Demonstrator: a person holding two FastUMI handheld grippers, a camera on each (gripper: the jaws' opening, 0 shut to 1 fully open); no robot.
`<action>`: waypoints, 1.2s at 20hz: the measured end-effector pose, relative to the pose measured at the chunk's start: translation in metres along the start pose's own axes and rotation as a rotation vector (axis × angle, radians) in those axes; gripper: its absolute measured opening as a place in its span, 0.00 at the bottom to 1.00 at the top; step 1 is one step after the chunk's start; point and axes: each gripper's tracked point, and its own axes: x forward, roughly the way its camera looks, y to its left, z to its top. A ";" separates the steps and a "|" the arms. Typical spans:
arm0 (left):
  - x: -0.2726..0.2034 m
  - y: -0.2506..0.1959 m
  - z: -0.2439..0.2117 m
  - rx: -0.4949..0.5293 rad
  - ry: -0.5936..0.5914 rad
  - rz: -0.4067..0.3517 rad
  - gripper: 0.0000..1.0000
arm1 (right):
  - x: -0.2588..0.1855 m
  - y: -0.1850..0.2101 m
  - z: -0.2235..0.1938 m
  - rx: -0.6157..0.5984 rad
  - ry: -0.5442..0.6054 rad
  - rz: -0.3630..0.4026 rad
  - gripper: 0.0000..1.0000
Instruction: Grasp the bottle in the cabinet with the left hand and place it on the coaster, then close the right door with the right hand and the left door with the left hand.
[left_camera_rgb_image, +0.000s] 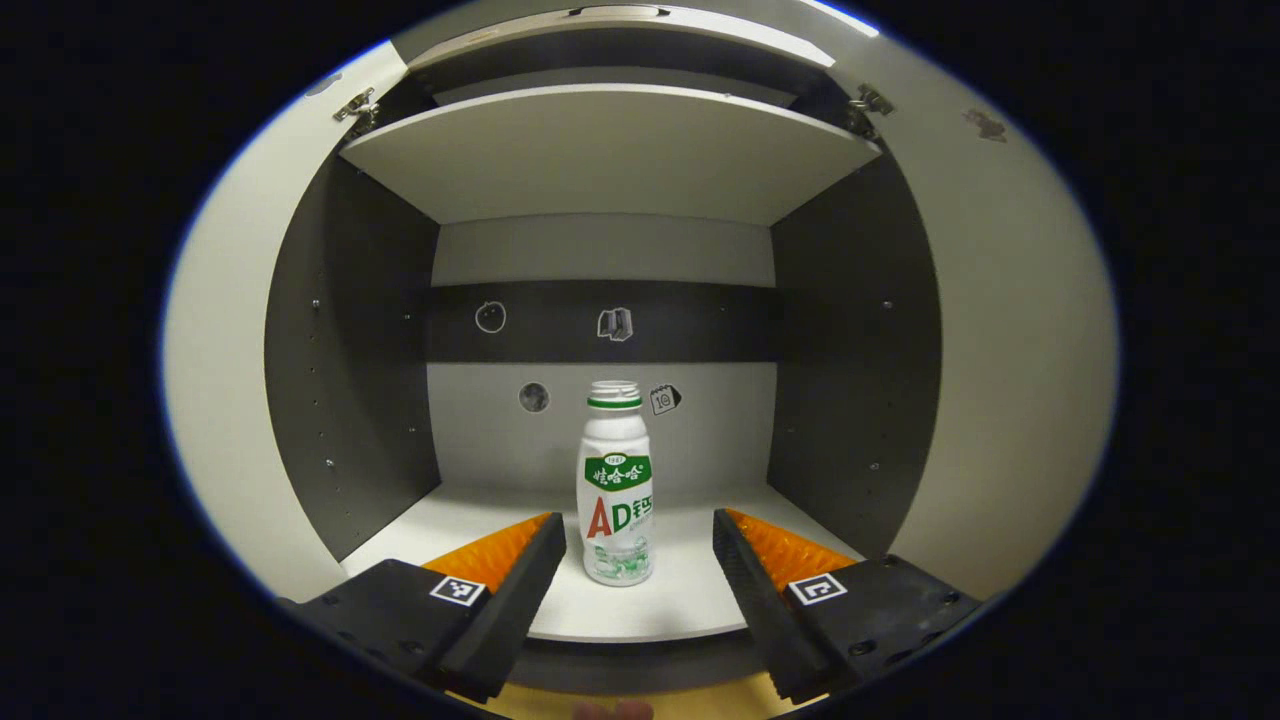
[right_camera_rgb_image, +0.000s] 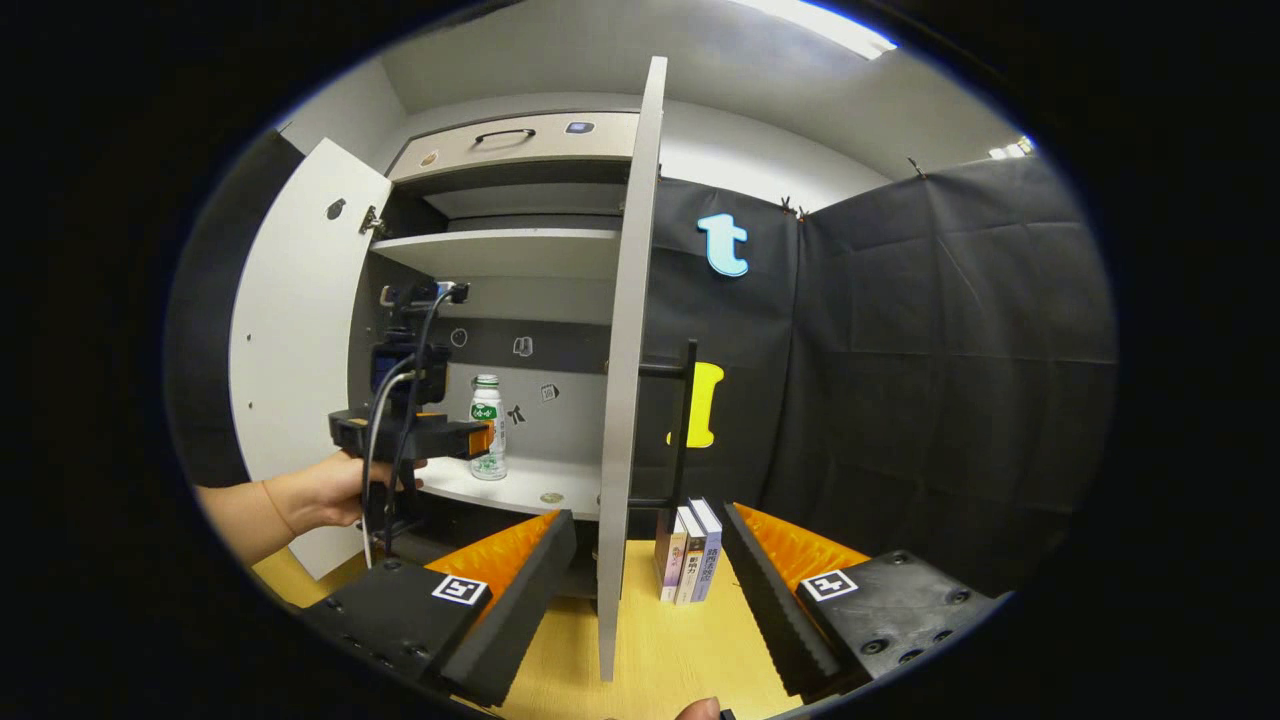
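A small white bottle with a green band and label stands upright on the cabinet's lower shelf. My left gripper is open in front of it, one finger on each side of the bottle, not touching. In the right gripper view the bottle stands in the cabinet, with the left gripper held by a hand just before it. My right gripper is open, low over the wooden table, with the edge of the open right door between its fingers at a distance.
Both cabinet doors stand open: the left door swung wide, the right door edge-on. Three books stand on the table beside a black rack. An upper shelf spans the cabinet above the bottle. Stickers dot the back wall.
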 end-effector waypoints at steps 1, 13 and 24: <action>0.011 0.003 0.000 -0.004 0.000 0.010 0.95 | 0.001 0.001 -0.002 0.003 0.006 0.007 0.98; 0.095 0.012 -0.023 0.072 0.027 0.070 0.94 | 0.010 0.001 -0.017 0.018 0.044 0.060 1.00; 0.065 0.010 0.002 0.077 -0.010 -0.027 0.76 | 0.006 -0.001 -0.009 0.042 0.034 0.016 0.98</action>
